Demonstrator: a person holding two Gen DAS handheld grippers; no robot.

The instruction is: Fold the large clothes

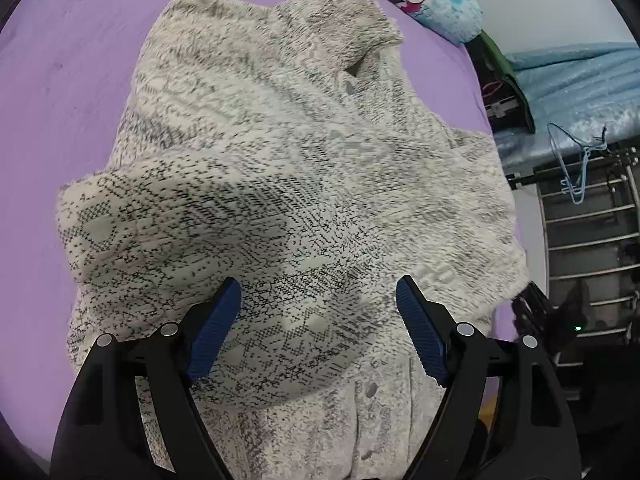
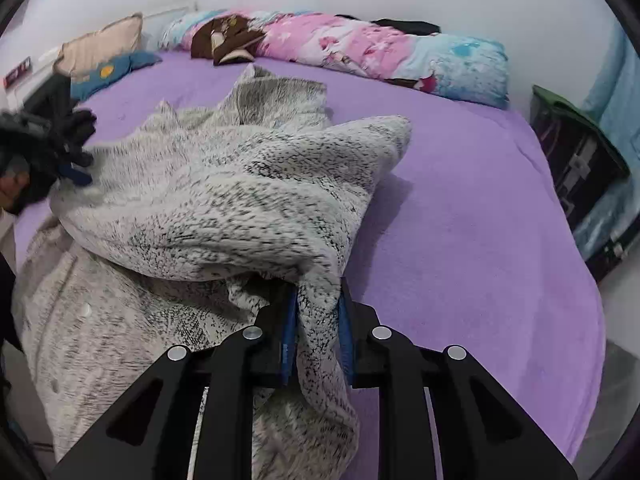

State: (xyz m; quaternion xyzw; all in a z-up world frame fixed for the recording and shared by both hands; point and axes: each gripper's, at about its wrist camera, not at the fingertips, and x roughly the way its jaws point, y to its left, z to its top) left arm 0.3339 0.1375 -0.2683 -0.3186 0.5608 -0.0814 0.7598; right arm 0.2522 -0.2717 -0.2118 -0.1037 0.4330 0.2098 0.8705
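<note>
A large cream and grey knitted sweater [image 1: 280, 160] lies rumpled on the purple bed [image 1: 60, 80]. My left gripper [image 1: 318, 312] is open just above a folded-over part of the sweater near its front edge, with nothing between the blue pads [image 1: 216, 328]. In the right wrist view my right gripper [image 2: 318, 328] is shut on a fold of the sweater [image 2: 240, 184] and holds it lifted off the bed [image 2: 480, 220]. The left gripper [image 2: 60, 160] shows at the far left of that view, over the sweater's other side.
A pink and blue pillow [image 2: 380, 48], a brown garment [image 2: 224, 40] and a beige cushion [image 2: 100, 48] lie along the head of the bed. A dark case [image 2: 576, 168] stands beside the bed. A metal rack with a blue hanger [image 1: 576, 168] stands beyond the bed's edge.
</note>
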